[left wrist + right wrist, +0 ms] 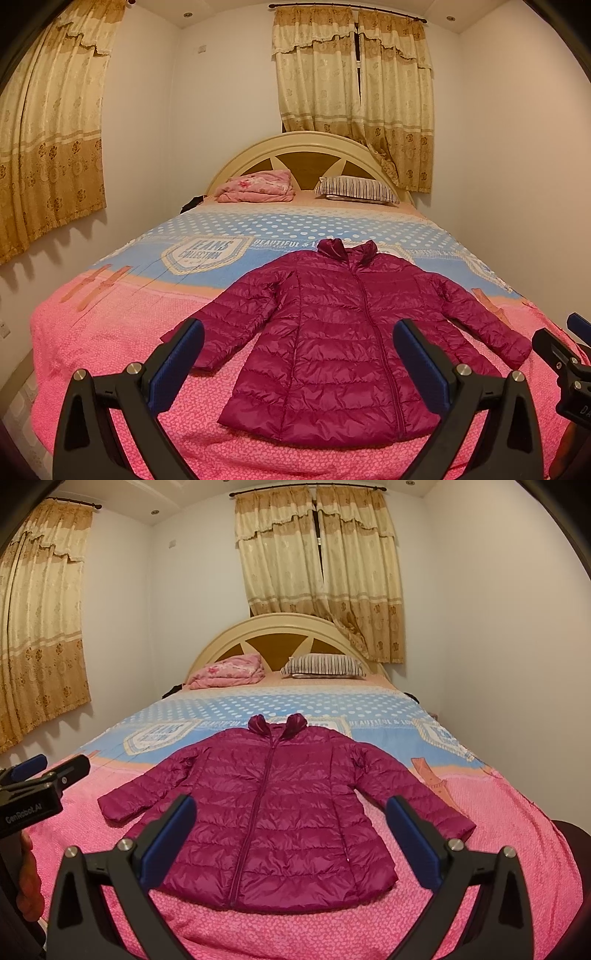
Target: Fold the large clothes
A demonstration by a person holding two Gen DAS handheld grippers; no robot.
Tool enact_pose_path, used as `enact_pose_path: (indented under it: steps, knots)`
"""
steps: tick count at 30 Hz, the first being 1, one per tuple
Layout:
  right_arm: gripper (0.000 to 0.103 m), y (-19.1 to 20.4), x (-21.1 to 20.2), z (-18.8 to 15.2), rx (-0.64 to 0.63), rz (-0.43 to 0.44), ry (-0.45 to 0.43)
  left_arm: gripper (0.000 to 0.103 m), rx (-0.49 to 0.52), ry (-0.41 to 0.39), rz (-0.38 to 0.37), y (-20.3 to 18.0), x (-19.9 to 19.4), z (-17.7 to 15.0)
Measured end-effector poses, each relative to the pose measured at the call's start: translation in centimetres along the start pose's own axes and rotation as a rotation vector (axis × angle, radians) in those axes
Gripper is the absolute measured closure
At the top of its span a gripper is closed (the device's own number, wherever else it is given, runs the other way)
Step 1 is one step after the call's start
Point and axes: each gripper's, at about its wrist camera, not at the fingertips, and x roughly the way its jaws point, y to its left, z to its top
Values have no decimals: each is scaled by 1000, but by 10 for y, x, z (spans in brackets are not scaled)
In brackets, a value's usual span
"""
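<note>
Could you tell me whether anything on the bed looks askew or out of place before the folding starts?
Nothing stands out. The jacket lies flat, zipped, sleeves spread, on the bedspread. The pillow and folded blanket sit by the headboard. The left gripper and right gripper are open, holding nothing.

Home bedroom, bed, headboard, pillow, curtains

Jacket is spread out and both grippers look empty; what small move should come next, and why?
Probably bring the left gripper down to the jacket's left sleeve cuff to fold it inward. The jacket lies flat, zipped, sleeves spread on the bed; both sets of jaws stand open above it, the right gripper too.
</note>
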Motion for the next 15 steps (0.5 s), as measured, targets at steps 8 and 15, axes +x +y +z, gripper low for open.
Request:
enact_pose_path:
  steps: [8, 15]
  knots:
    - [0, 0, 1, -1, 0, -1, 5, 1, -14, -4, 10, 1, 4, -3]
    - [0, 0, 1, -1, 1, 0, 6, 1, -19, -8, 15, 3, 5, -4]
